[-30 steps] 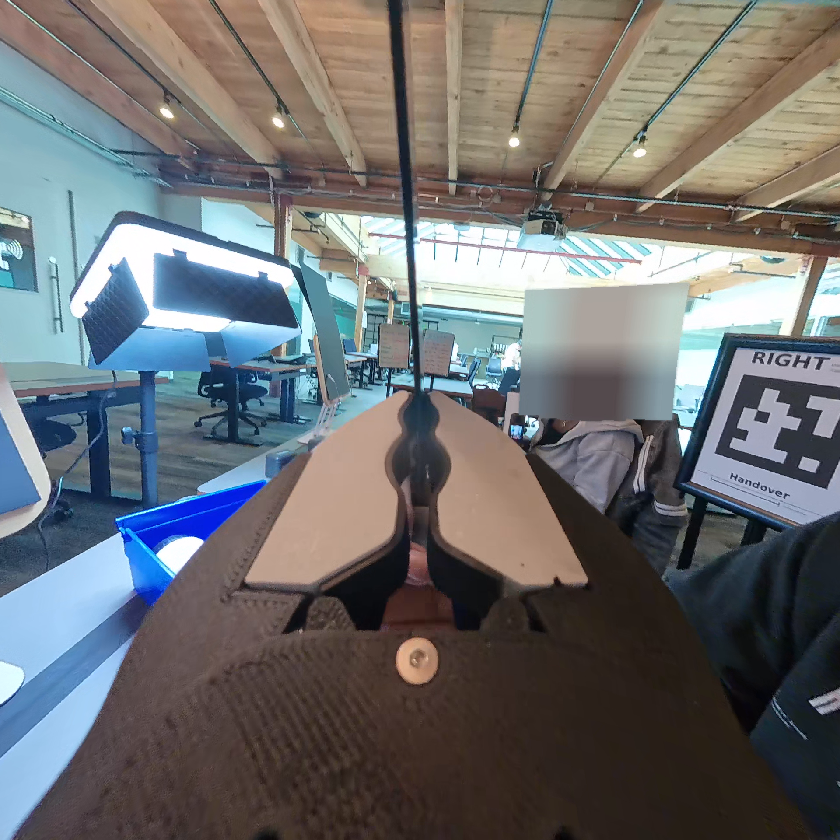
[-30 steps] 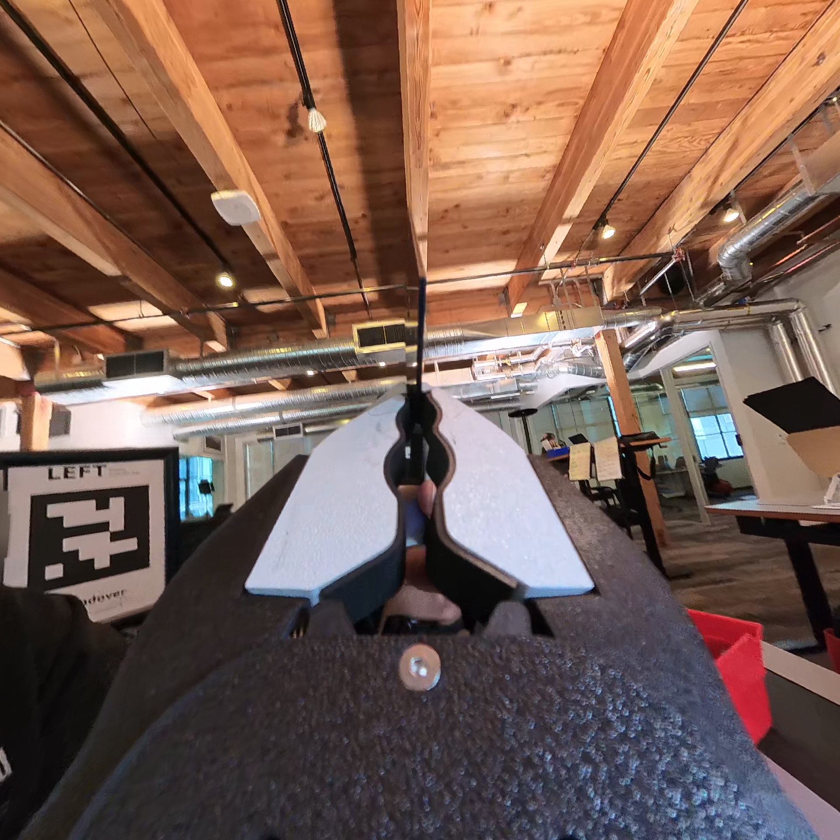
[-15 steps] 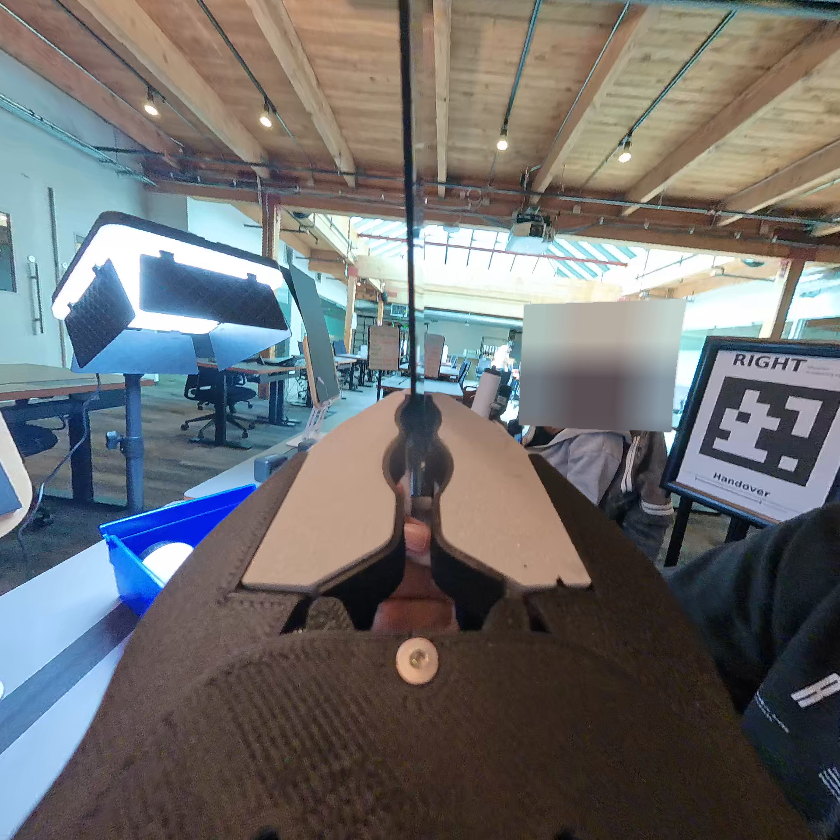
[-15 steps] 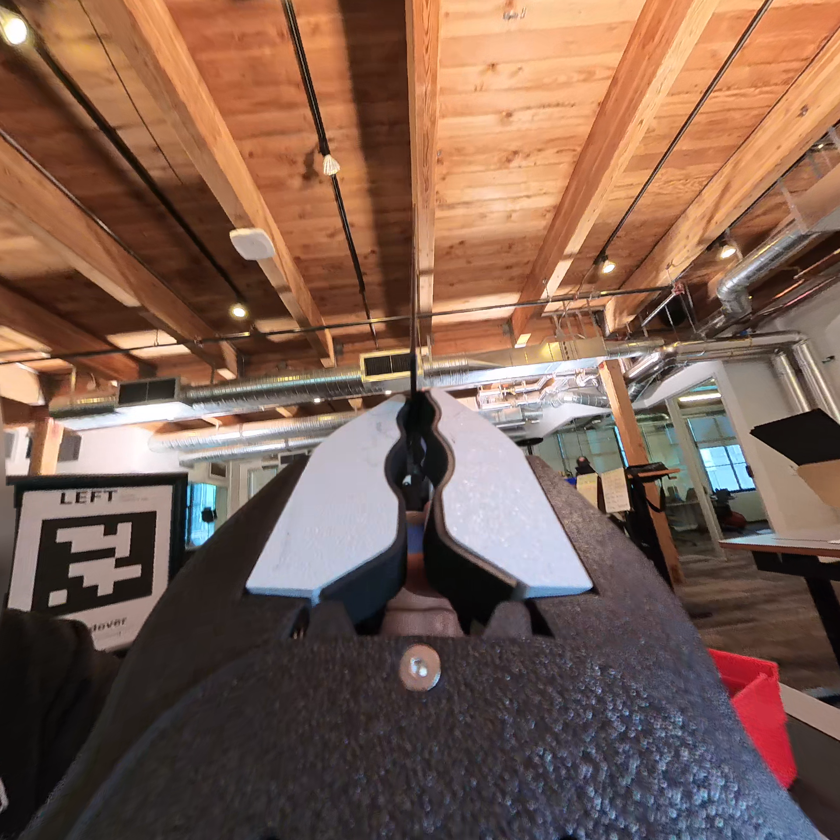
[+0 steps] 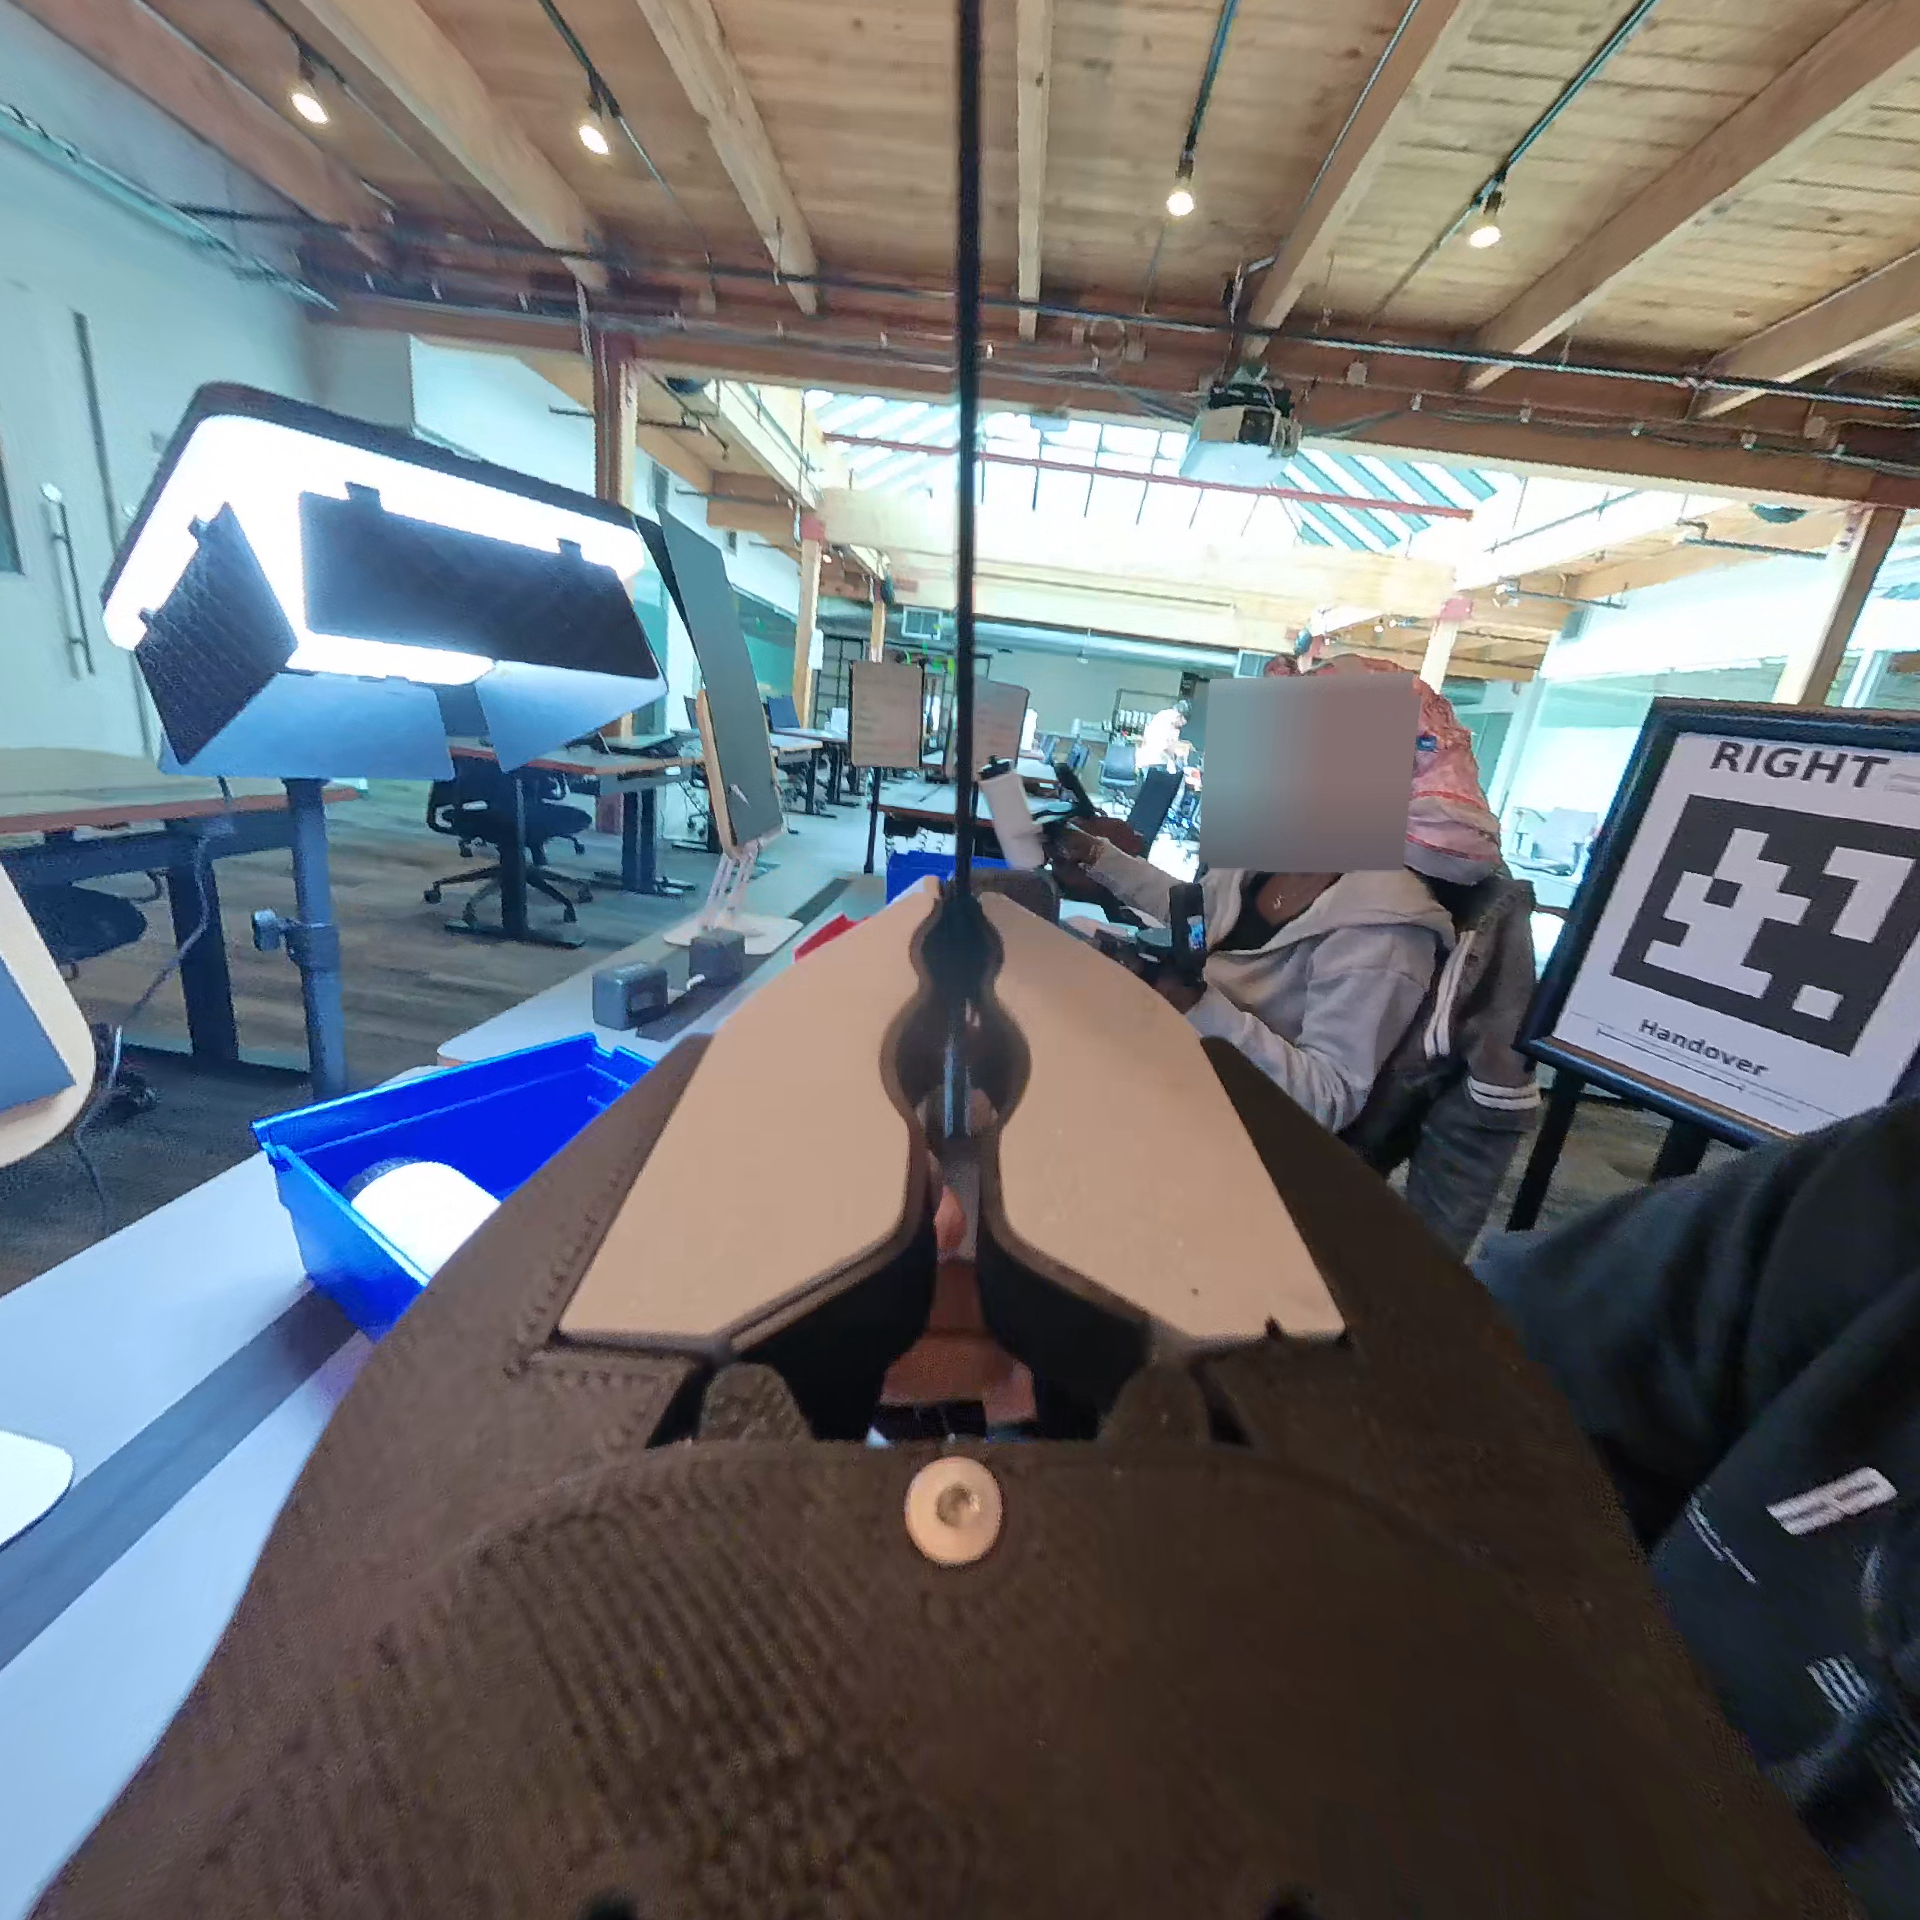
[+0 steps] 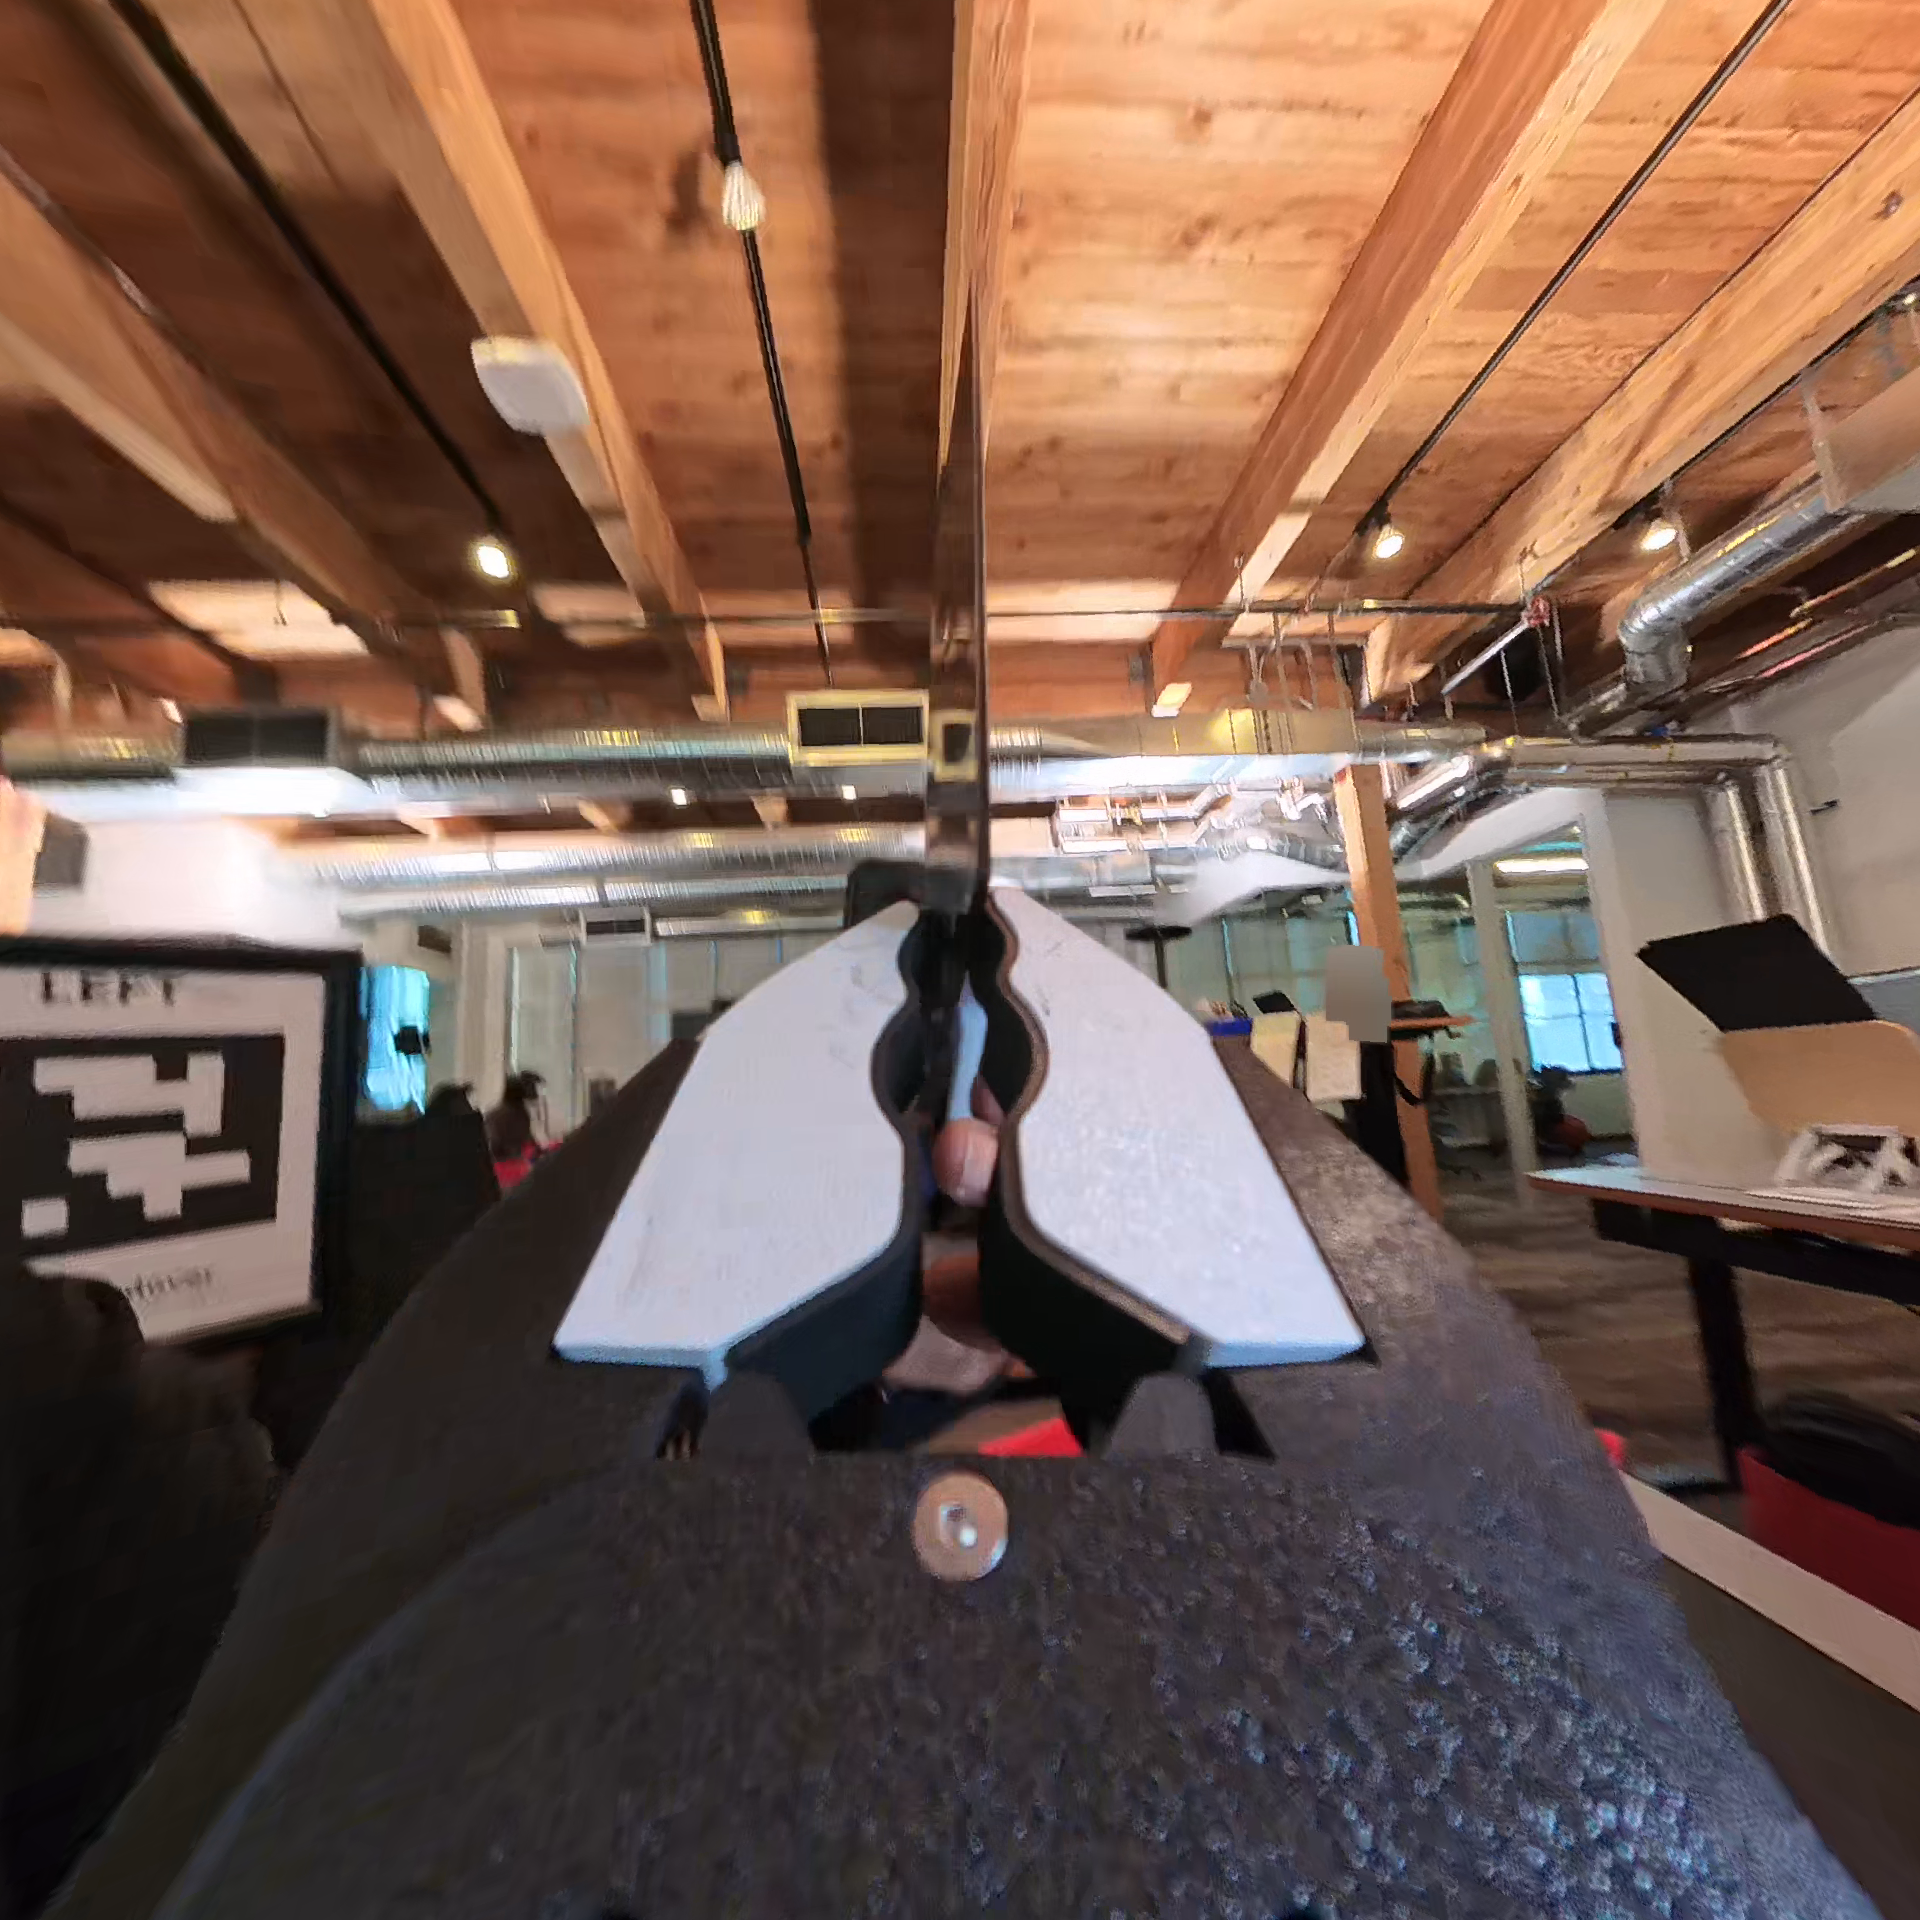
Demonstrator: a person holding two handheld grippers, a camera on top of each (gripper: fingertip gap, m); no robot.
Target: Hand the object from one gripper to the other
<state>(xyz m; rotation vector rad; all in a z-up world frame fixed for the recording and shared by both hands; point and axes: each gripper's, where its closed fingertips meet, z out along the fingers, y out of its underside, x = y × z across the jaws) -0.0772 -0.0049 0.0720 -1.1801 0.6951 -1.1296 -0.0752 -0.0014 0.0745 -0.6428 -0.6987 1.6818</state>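
Grippers both pinched nearly shut and pointing up at the timber ceiling; the left gripper [image 5: 962, 914] has its grey fingers [image 5: 790, 1132] pressed onto a thin black rod [image 5: 968, 436] that rises straight out of the top of the view, just as it did a second ago. Over on the right, the right gripper [image 6: 958, 925] also has its pale fingers [image 6: 764, 1153] closed on a thin dark strip [image 6: 961, 623]; a moment back only a short stub poked above the tips, now it runs high up towards the ceiling and looks wider and blurred. Whether both tools hold the same object I cannot tell from these views. A fingertip of the person shows through the gap behind each pair of fingers. Left view has tipped down a touch; the blue bin [image 5: 343, 1195] with a white roll in it sits fuller in sight on the grey table [image 5: 114, 1382], the lit lamp panel [image 5: 364, 613] beyond it. A framed marker sign [image 5: 1756, 914] stands at the right, another sign [image 6: 156, 1122] at the left of the right view, lower than before.
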